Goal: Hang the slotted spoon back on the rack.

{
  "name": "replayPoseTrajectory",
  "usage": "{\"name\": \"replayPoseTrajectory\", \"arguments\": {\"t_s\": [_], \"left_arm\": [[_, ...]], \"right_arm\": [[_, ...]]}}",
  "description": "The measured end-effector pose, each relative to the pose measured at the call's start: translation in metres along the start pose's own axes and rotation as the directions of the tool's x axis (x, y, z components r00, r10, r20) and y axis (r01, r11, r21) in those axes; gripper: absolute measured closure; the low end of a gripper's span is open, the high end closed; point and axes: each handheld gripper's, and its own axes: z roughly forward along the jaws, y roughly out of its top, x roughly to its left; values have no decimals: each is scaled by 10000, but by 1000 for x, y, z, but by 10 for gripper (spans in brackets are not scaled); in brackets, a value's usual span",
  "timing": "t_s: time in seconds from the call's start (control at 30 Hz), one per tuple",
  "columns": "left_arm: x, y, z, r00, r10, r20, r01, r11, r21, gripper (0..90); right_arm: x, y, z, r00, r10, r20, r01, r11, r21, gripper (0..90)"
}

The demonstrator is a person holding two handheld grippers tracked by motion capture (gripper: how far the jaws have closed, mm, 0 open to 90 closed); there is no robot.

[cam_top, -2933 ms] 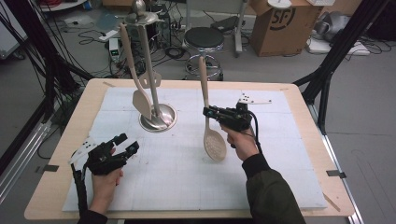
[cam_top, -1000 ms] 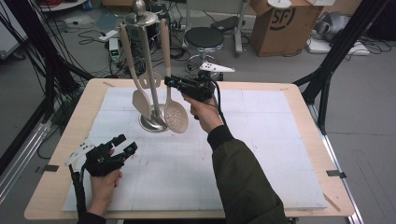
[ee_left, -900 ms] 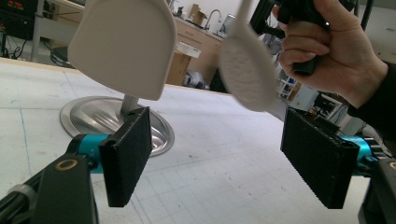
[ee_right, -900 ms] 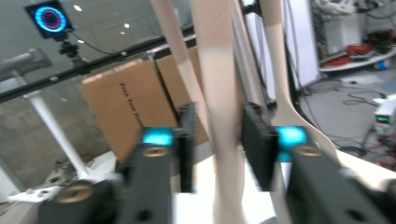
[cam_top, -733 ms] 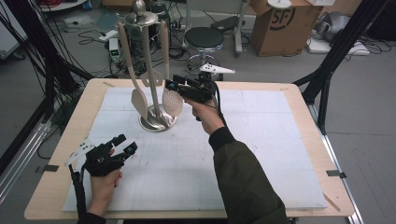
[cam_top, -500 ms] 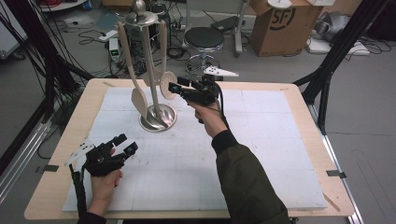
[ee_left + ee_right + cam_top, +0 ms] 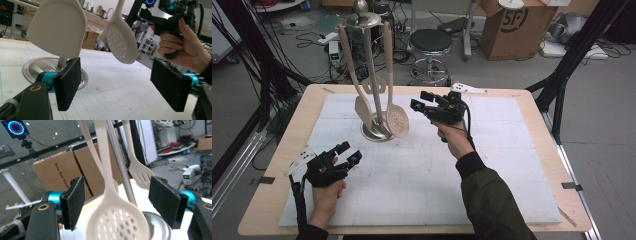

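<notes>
A: Where is the slotted spoon (image 7: 397,120) right now?

B: It hangs from the utensil stand (image 7: 376,131) at the far left of the desk (image 7: 522,150), beside a flat spatula (image 7: 363,111) and a slotted turner (image 7: 140,173). Its perforated bowl dangles just above the stand's round metal base.

A: And the right gripper (image 7: 426,102)?

B: It sits just to the right of the spoon, pointing at it. In the right gripper view the jaws stand wide and have just been opening; the spoon's handle and bowl lie between them, but the pads do not press on it. I judge the spoon has been let go on its hook.

A: The left gripper (image 7: 346,152)?

B: It rests low at the near left of the desk, jaws wide, holding nothing. Its own view looks up at the spatula and the spoon (image 7: 122,42), with the right hand (image 7: 186,48) beyond.

A: How should the step be finished well?

B: Probably by drawing the right gripper straight back, away from the stand, keeping the jaws wide so neither pad brushes the bowl. A sideways sweep could knock the spoon into swinging or lift it off the hook, and the spatula hangs close enough to be struck.
</notes>
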Motion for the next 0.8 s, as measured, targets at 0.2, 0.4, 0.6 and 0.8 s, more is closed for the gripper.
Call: {"name": "replayPoseTrajectory", "arguments": {"t_s": [0.2,0.4,0.6,0.8], "left_arm": [[-1,1,0,10000,44,55,-45,10000,15,254],[-2,0,0,10000,44,82,-44,10000,24,254],[-2,0,1,9999,110,104,-111,9999,114,251],[-2,-1,1,9999,100,103,-101,9999,106,250]], "right_arm": [[-5,-14,-34,9991,12,434,-18,9999,131,279],[-10,-28,-60,9968,138,790,-140,9999,19,275],[-8,-34,-74,9958,157,897,-153,9999,-49,267],[-10,-42,-89,9931,139,1165,-138,9999,-21,265]]}}
